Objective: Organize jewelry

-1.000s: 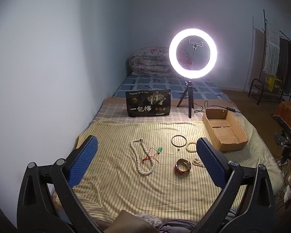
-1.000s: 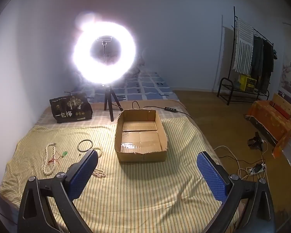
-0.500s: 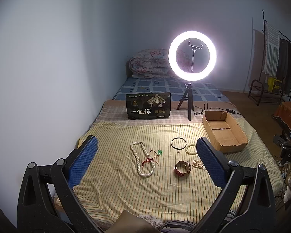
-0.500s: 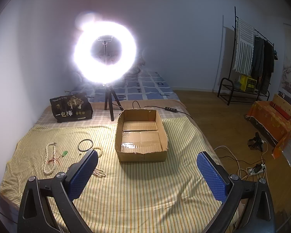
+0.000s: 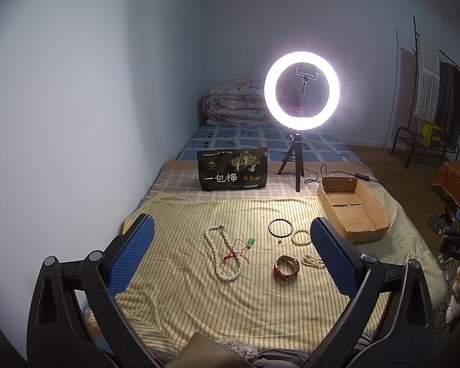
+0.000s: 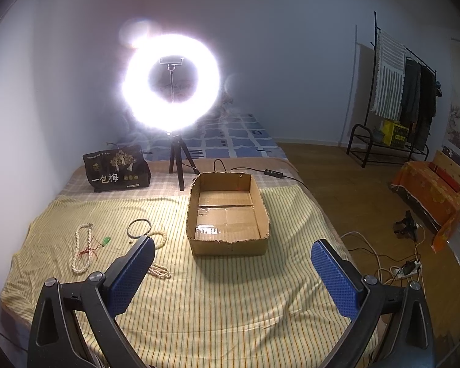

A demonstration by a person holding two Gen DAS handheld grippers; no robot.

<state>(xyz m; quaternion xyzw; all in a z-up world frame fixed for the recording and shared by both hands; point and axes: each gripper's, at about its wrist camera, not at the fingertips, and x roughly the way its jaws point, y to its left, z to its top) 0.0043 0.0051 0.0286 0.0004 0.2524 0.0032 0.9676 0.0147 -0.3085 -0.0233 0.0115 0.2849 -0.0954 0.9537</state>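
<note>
Over the bed (image 5: 174, 279), in the left wrist view, the left tool (image 5: 231, 239) hangs with its blue pads spread wide and nothing between them. Between the pads, on the striped yellow cover, lie a long pearl necklace (image 5: 222, 253) with a red cord and green pendant (image 5: 251, 241) beside it, a black bangle (image 5: 280, 228), a pale bead bracelet (image 5: 301, 236), a red-strapped watch (image 5: 286, 267) and a short pearl strand (image 5: 312, 260) just beside the right pad. Bare cover stretches from the jewelry to the bed's near edge. A cardboard box (image 5: 352, 211) sits near the bed's right edge, a ring light (image 5: 301, 90) and a black bag (image 5: 232, 173) behind.

From the right wrist view, the right tool (image 6: 233, 256) is likewise wide open and empty. The box (image 6: 228, 211) stands straight ahead, hollow, with open cover between it and the near edge. The jewelry lies well to its left: necklace (image 6: 81, 250), bangle (image 6: 139, 228), bead bracelet (image 6: 159, 239). Right of the bed's edge, cables (image 6: 380, 263) trail on the wooden floor (image 6: 337, 190).
</note>
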